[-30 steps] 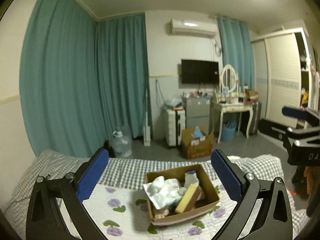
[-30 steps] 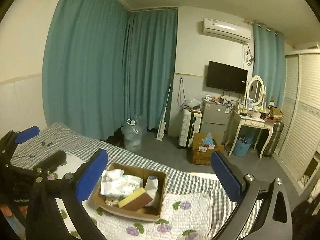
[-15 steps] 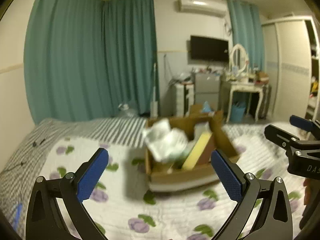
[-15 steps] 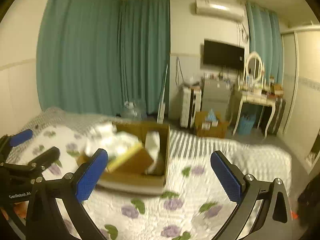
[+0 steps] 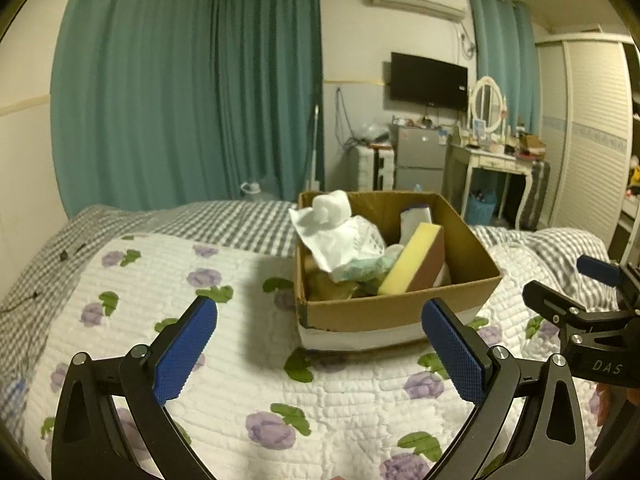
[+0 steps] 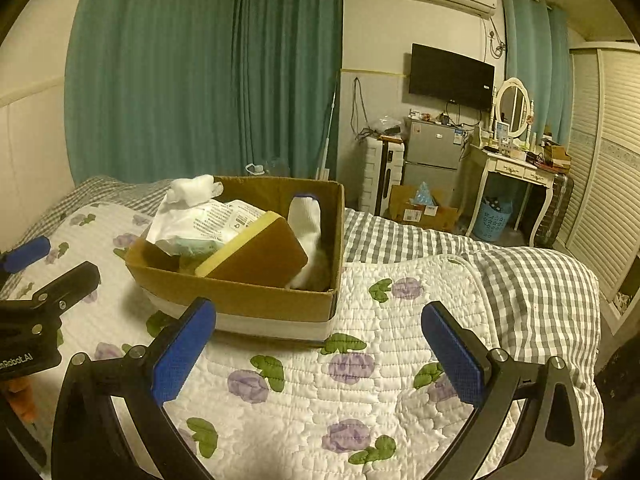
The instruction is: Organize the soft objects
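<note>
- Since everything in the cardboard box looks squashy, grip matters more than force: in the left wrist view, centre of frame, the yellow-and-brown sponge leans on the front wall and should be light and springy, so I'd pinch it across its flat faces. The crumpled white wipes packet is floppy and probably slick; grab a bunched part, not a loose edge.
- Same view, the left hand-held gripper is spread wide with nothing in it, hovering over the floral quilt. Compared with a second ago the box is much bigger and closer in frame.
- Right wrist view: box sits centre-left, and a white sock stands against the far-right wall, limp and easy to pinch mid-body.
- The right hand-held gripper is also wide apart and empty; here too the box has come nearer and lower-angled than before.
</note>
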### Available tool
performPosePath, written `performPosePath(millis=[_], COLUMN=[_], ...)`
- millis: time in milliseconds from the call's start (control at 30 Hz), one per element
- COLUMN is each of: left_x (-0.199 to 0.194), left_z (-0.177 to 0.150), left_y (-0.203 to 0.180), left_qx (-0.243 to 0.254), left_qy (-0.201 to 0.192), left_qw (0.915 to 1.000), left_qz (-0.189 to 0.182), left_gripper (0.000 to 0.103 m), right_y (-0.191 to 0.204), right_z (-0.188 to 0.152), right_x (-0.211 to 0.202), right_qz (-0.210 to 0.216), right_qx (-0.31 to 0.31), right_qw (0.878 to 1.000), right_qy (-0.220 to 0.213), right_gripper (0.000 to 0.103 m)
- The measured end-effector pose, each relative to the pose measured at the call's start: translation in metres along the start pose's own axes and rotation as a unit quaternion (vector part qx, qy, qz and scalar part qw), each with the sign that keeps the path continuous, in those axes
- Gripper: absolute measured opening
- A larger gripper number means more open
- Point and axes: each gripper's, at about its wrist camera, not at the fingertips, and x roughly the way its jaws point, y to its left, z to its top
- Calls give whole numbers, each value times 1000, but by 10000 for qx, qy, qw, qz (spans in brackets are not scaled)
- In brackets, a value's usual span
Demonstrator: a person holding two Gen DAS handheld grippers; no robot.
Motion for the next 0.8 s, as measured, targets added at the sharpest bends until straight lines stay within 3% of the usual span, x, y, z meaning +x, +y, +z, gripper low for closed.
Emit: performPosePath(millis=[800], left_x=[1], left_z=[-3], left_y=[0], left_qx=[22], left_qy=[26], left_qw=[10000], left_qz=[30], left_gripper=[103], right_y=[0], right_z=[3], right_x=[-4], right_qz=[-72], right_qx=[41], right_qw=[9999], right_qy=[-84], right_gripper=[103])
